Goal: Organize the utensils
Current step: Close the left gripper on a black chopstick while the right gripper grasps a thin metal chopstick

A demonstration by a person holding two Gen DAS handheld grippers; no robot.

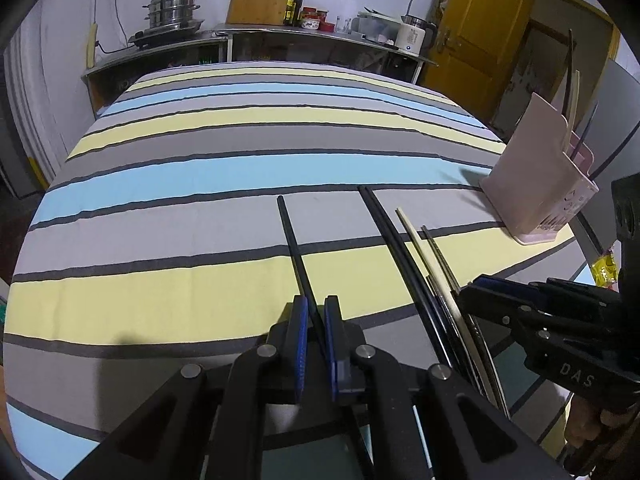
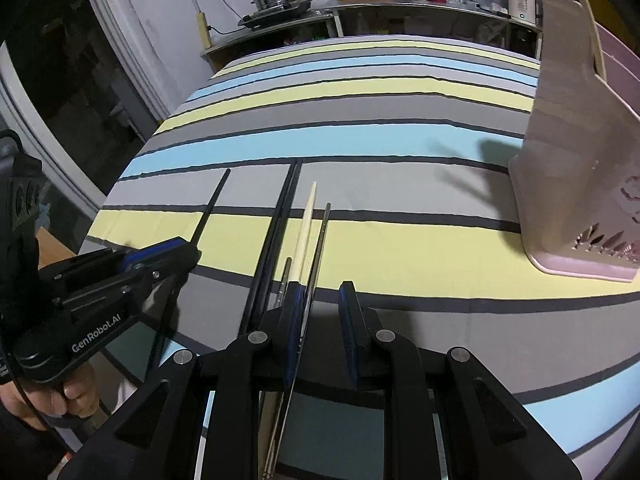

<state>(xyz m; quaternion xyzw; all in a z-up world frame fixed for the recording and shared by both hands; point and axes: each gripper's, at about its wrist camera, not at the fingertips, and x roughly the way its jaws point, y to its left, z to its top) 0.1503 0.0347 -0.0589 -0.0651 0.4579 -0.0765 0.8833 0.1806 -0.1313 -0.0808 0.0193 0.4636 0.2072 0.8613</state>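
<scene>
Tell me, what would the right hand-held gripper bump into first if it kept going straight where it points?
Probably the thin metal chopstick lying between its open jaws, then the striped tablecloth under it. The right hand-held gripper points steeply down, though depth is hard to judge.

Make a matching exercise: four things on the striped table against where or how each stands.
1. single black chopstick
2. cream chopstick
3. pink holder
4. right gripper

A. upright, chopsticks inside
B. lying beside the black pair
C. clamped in the left gripper
D. open over a metal chopstick

Pairs: 1-C, 2-B, 3-A, 4-D
</scene>
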